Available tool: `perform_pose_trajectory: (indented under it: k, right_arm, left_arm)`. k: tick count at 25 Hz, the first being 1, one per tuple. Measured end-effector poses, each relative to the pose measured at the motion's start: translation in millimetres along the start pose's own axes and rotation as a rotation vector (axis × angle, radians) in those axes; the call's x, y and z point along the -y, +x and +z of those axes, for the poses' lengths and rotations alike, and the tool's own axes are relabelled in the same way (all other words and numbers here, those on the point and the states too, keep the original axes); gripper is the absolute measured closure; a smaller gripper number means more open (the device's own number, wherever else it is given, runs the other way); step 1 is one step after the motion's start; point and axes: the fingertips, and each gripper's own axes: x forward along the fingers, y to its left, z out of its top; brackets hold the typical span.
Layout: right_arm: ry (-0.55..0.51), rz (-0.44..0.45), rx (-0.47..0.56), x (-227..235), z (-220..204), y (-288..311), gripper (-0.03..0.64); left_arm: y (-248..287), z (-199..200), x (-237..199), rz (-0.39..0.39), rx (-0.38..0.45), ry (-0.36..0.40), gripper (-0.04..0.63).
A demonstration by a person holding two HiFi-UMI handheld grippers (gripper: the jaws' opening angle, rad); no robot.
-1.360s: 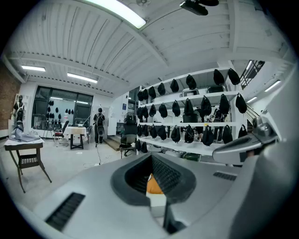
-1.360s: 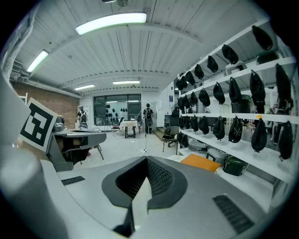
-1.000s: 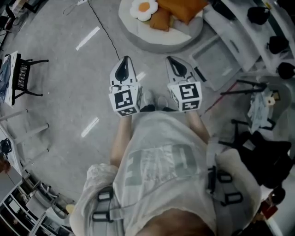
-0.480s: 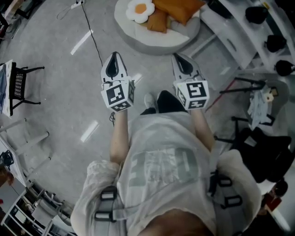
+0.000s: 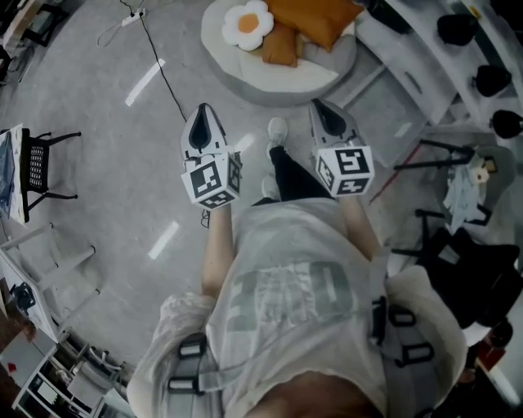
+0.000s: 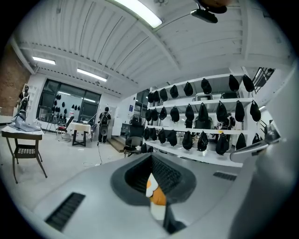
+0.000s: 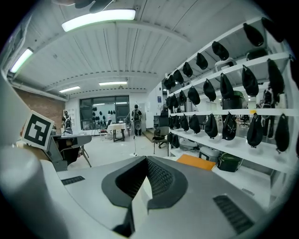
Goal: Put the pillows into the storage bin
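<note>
Grey floor (image 5: pixel 106 180) is separating the person from the orange pillows (image 5: pixel 315 18). Left gripper (image 5: pixel 204 110) and right gripper (image 5: pixel 321 106) are pointing there, clenched empty, probably needing opening once close.

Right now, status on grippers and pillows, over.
Both shut, empty: left gripper, right gripper. Egg pillow and orange pillows untouched on round cushion ahead. Black floor cable runs by on the left.

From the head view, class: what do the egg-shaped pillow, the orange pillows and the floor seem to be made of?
Egg-shaped pillow: probably soft plush fabric, matte, with a puffy lobed edge.
Orange pillows: likely woven cloth, matte, no shine.
Floor: hard and smooth, perhaps polished concrete; it mirrors light streaks.
</note>
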Motion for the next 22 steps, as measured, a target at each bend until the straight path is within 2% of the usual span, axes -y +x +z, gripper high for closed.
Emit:
perform_pose_trajectory:
  k: [7, 12, 19, 22]
  right_arm:
    - [0.027, 0.044, 0.032, 17.9, 24.0, 79.4, 0.607]
    - [0.017, 0.074, 0.050, 41.6, 54.8, 141.4, 0.608]
    - [0.014, 0.072, 0.054, 89.3, 85.7, 220.9, 0.607]
    - [0.037, 0.076, 0.056, 102.2, 91.3, 242.4, 0.607]
  left_arm:
    - [66.4, 14.9, 11.9, -0.049, 0.000, 0.027, 0.588]
    - [131.9, 32.6, 13.5, -0.055, 0.011, 0.032, 0.588]
    - [223.3, 61.3, 20.5, -0.081, 0.024, -0.005, 0.588]
    - [249.2, 69.1, 22.0, -0.077, 0.021, -0.047, 0.588]
